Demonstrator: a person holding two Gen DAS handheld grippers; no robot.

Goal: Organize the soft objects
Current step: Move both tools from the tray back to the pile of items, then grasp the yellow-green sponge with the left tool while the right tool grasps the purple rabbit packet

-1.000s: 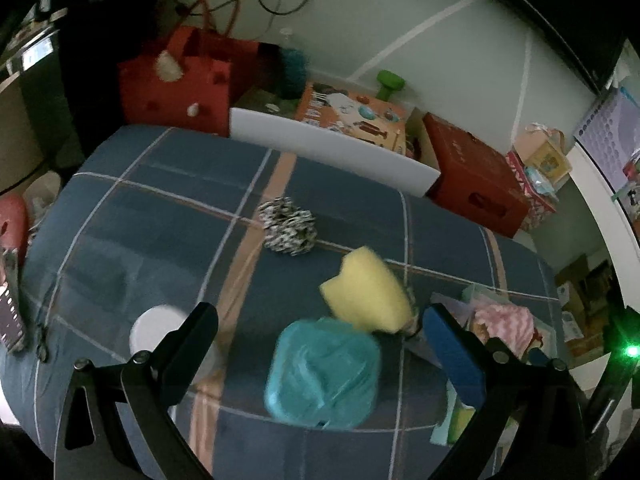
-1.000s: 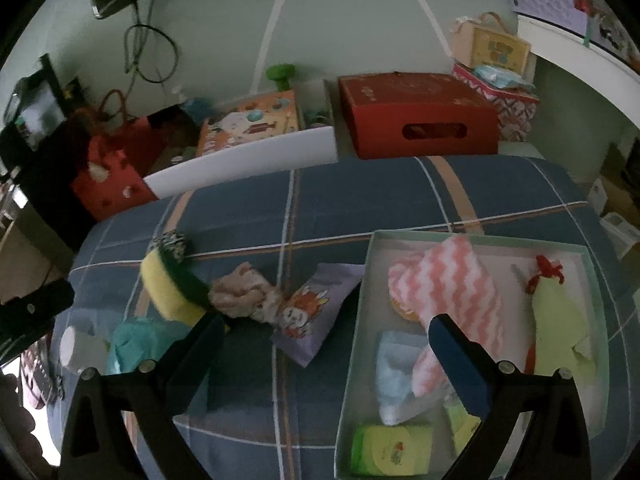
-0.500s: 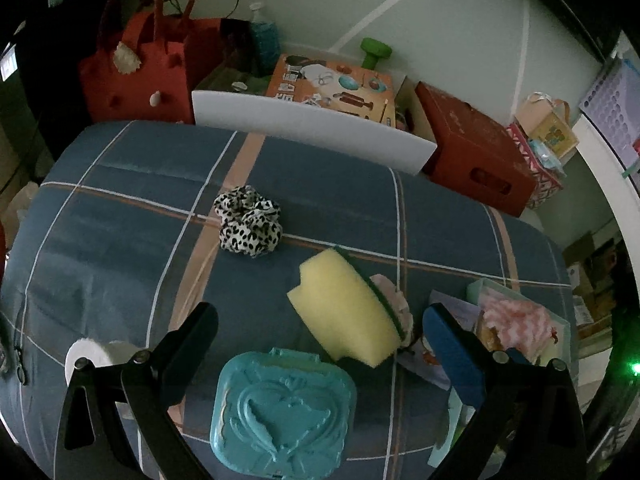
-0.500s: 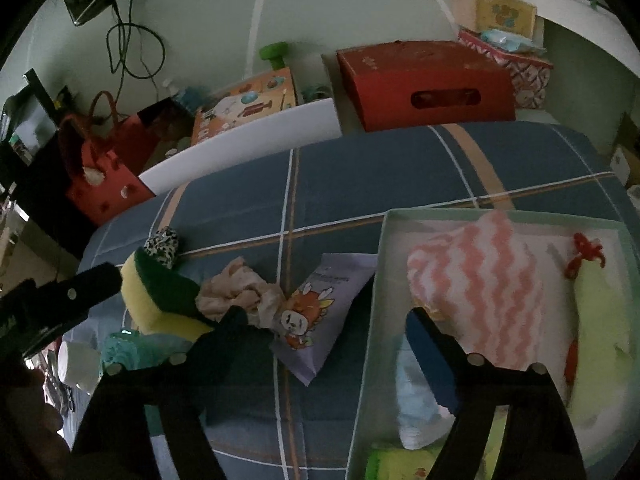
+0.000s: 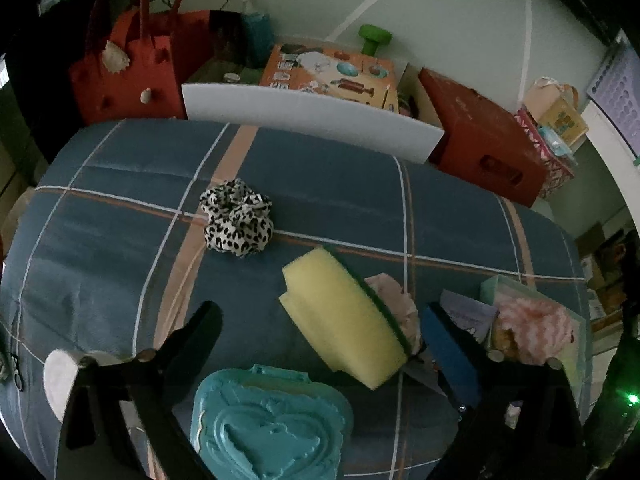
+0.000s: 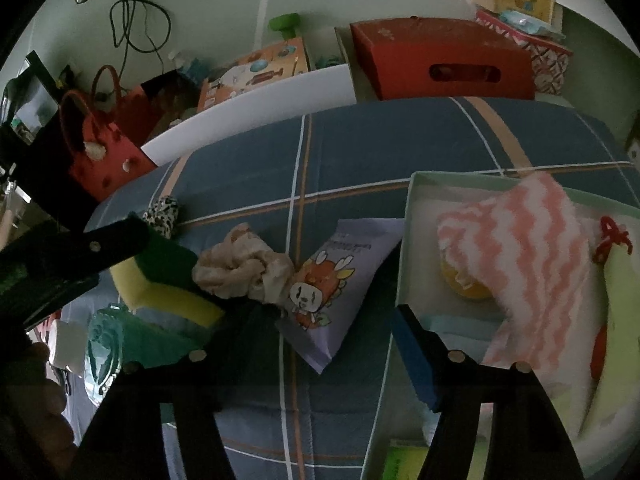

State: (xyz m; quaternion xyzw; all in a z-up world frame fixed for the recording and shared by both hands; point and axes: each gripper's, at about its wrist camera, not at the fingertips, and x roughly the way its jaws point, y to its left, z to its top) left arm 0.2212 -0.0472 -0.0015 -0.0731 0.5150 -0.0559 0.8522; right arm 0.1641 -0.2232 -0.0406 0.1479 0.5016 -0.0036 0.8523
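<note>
A yellow sponge (image 5: 344,320) with a green scrub face lies tilted on the blue plaid bedcover (image 5: 320,184). My left gripper (image 5: 320,340) hangs over it with jaws closing. The sponge is between the fingers and the pads stay clear of it. A pink scrunchie (image 6: 244,264) leans on the sponge, and a leopard scrunchie (image 5: 236,220) lies farther back. My right gripper (image 6: 332,340) has closing jaws that straddle the lower end of a purple cartoon packet (image 6: 324,280) without pressing it. A pale green tray (image 6: 408,240) at right holds a pink chevron cloth (image 6: 520,248) and other soft items.
A teal heart-embossed case (image 5: 268,424) sits just in front of the sponge, and a white roll (image 5: 60,368) lies at the left. Beyond the bed stand a red bag (image 5: 128,72), a white board (image 5: 312,116), an orange box (image 5: 332,72) and a red box (image 5: 484,140).
Both grippers have come down closer to the bed. The left has shifted so the sponge sits between its fingers. The right jaws have narrowed around the purple packet.
</note>
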